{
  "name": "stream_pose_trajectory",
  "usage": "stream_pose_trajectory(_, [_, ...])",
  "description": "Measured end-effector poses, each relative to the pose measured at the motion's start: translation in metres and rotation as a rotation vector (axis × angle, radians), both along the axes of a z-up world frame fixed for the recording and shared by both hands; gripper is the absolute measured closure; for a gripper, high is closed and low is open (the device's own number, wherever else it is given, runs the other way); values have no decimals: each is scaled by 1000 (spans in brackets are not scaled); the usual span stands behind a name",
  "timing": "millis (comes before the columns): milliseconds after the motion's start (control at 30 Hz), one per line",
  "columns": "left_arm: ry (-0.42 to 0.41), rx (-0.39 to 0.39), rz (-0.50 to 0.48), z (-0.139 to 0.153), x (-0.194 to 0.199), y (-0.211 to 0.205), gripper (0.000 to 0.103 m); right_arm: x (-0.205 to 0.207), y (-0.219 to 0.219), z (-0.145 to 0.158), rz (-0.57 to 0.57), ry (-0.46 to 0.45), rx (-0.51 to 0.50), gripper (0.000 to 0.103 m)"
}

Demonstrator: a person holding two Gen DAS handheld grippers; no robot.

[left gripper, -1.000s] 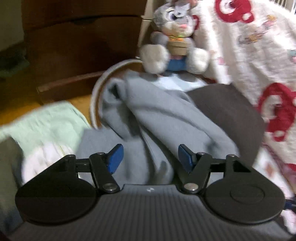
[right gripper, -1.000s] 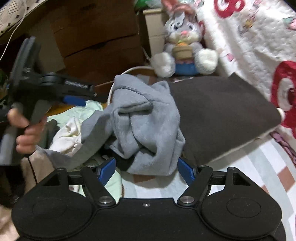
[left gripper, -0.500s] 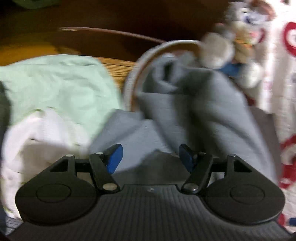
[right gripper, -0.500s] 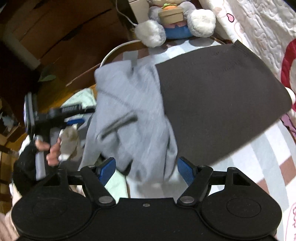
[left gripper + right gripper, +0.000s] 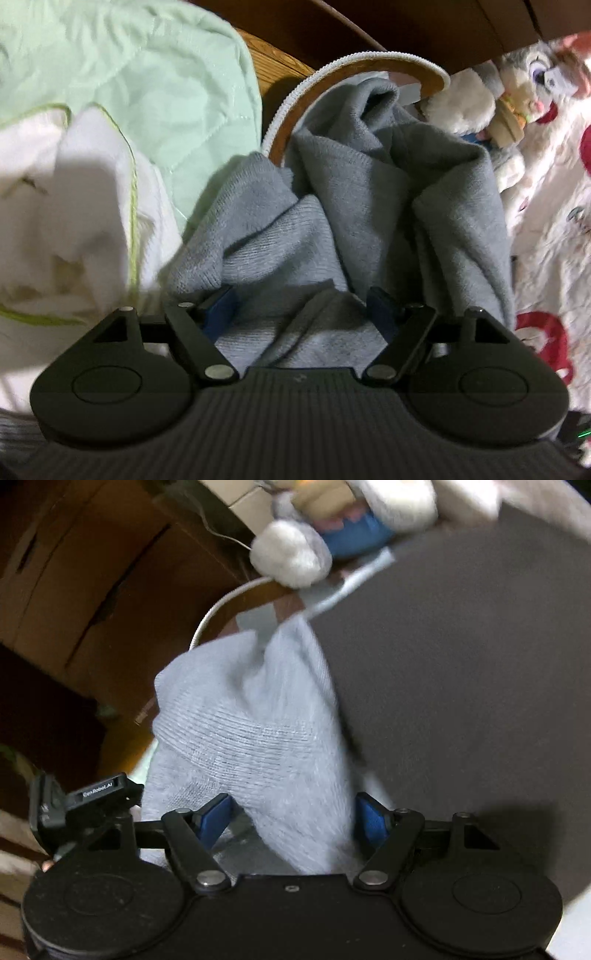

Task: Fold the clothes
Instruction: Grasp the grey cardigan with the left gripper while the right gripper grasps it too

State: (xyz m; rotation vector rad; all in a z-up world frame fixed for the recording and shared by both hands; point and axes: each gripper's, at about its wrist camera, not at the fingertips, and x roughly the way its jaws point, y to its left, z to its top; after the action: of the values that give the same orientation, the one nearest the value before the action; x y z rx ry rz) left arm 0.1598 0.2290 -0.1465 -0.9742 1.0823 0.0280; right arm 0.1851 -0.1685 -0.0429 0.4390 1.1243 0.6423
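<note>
Dark brown wooden furniture (image 5: 92,602) fills the upper left of the right wrist view, with drawer-like seams across it. A lighter oak-grained surface (image 5: 273,62) shows at the top of the left wrist view. The lighting is dim and warm.

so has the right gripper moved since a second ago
Yes. The right gripper has closed in on the grey sweater; against the dark folded garment, the plush rabbit has slid to the top edge.

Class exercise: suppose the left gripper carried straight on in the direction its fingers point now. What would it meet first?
Most likely the crumpled grey sweater. Its folds lie right ahead of the left gripper, whose open jaws, just widened, already have grey cloth between them, unpinched. The mint quilt lies off to one side. Exact depth is unclear.
</note>
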Motion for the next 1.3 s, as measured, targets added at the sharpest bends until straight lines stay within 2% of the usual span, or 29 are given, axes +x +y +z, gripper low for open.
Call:
stream_pose_trajectory(67, [-19,34,-30,4,2,-7,26,-13,2,-17,-42,13,80,33])
stream_pose_trajectory(133, [-29,30,-59,6,4,-13,25,-29,-1,-28,-92,0,147,51])
stream_pose_trajectory(167, [-32,24,-72,6,4,-16,25,-37,-2,-33,-117,-6,181,55])
stream_pose_trajectory(200, [-35,17,-81,6,5,-18,25,-45,-4,-38,-142,-13,215,66])
stream_pose_trajectory(233, [-38,-4,-83,5,5,-17,25,-52,-8,-40,-156,-8,246,83])
stream_pose_trajectory(300, [-46,-69,-76,2,5,-14,23,-69,-11,-39,-147,13,250,91])
stream_pose_trajectory(367, [-44,-119,-63,-3,6,-12,23,-85,-3,-33,-88,-27,171,91])
stream_pose_trajectory(467, [-45,-136,-55,-5,6,-13,23,-105,7,-14,-31,-149,25,91])
stream_pose_trajectory(500, [-46,-126,-57,-4,7,-15,23,-109,7,-8,-40,-202,-21,87])
stream_pose_trajectory(567, [-42,-93,-61,-3,8,-19,23,-113,9,0,-69,-312,-138,70])
stream_pose_trajectory(600, [-37,-75,-63,-2,9,-21,23,-114,12,2,-85,-366,-212,56])
stream_pose_trajectory(633, [-33,-59,-66,-2,10,-23,23,-113,13,1,-100,-390,-244,49])
stream_pose_trajectory(667, [-29,-43,-69,-3,12,-26,21,-110,11,-4,-120,-378,-232,47])
stream_pose_trajectory(733, [-23,-51,-60,-5,13,-24,19,-105,12,-16,-157,-352,-201,36])
stream_pose_trajectory(833, [-20,-129,-23,-13,13,-17,13,-100,16,-31,-198,-295,-144,33])
stream_pose_trajectory(867, [-19,-156,-9,-15,12,-14,12,-98,16,-37,-223,-241,-70,33])
stream_pose_trajectory(933, [-26,-203,1,-18,11,-11,12,-96,9,-53,-281,-151,102,57])
stream_pose_trajectory(967, [-40,-219,-16,-17,11,-11,12,-98,11,-55,-293,-132,142,62])
stream_pose_trajectory(1067, [-78,-271,-40,-13,10,-12,12,-106,17,-59,-314,-74,274,88])
stream_pose_trajectory(1100, [-85,-295,-41,-13,10,-14,13,-109,16,-61,-302,-34,387,93])
stream_pose_trajectory(1200, [-95,-344,-62,-13,10,-18,13,-118,25,-49,-311,-26,399,93])
stream_pose_trajectory(1300, [-121,-397,-97,-8,11,-22,13,-121,27,-41,-319,-35,464,93])
